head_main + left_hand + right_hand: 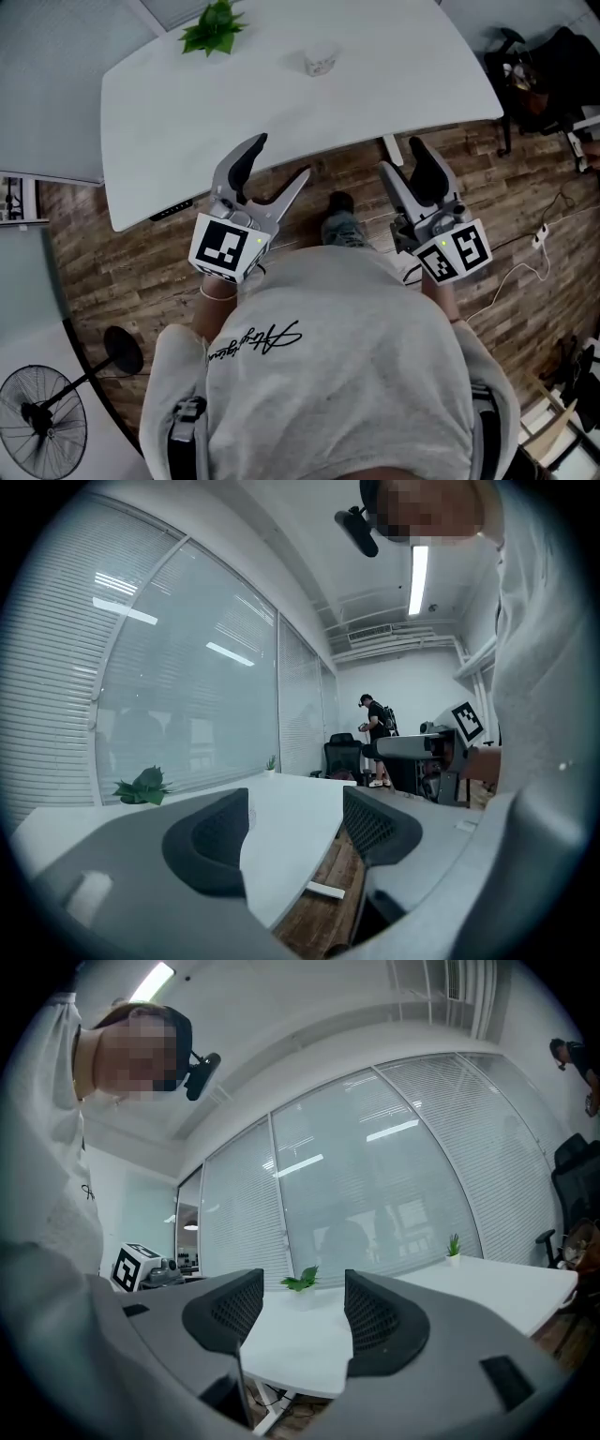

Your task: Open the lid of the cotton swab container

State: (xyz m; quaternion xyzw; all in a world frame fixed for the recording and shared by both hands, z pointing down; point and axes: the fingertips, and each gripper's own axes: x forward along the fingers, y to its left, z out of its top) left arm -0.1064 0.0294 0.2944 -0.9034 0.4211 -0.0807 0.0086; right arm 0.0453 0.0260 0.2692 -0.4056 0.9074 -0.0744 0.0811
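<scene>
The table (375, 84) is smooth and matt, the floor (103, 272) grainy wood.

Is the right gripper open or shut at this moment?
Open. The right gripper shows its jaws well apart in its own view, with only the distant white table and plant between them.

Left gripper (281, 157), right gripper (401, 155): jaws apart
</scene>
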